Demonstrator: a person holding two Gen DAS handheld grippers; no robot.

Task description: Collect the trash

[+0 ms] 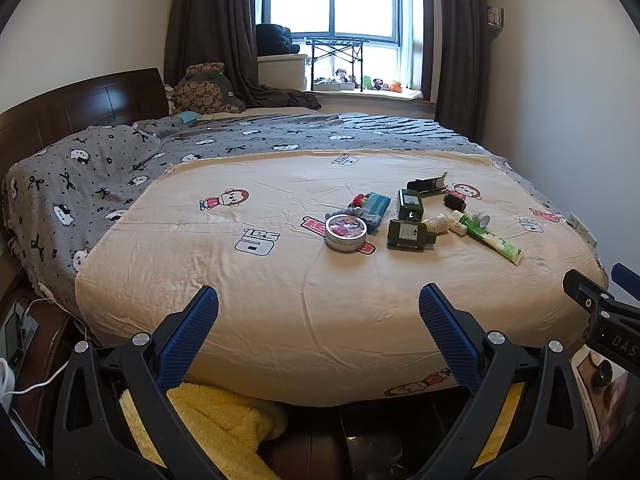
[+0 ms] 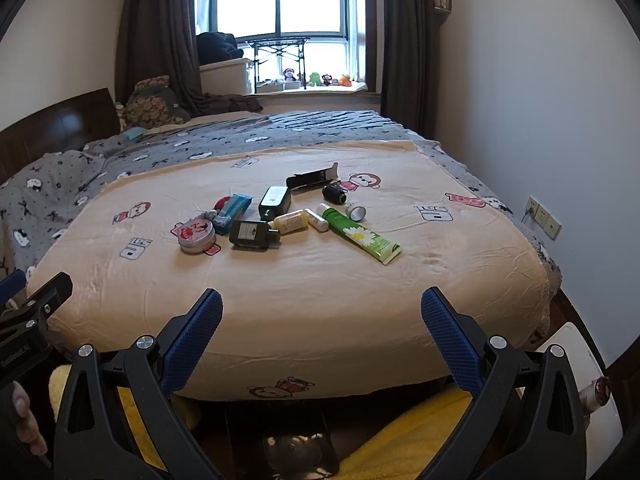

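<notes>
While shut, round tin (image 1: 345, 231), beside bottles (image 1: 408, 234)

Home bedroom: a bed (image 1: 280, 280) with a wooden headboard (image 1: 80, 100) fills the centre, and a curtained window (image 1: 332, 0) with toys (image 2: 316, 78) sits top centre.

Bright daylight through the window (image 1: 332, 0), dark curtains (image 1: 212, 28) either side, white walls (image 2: 540, 80), wooden headboard (image 1: 80, 100), cream-sheeted bed (image 2: 300, 280) filling the room.
</notes>
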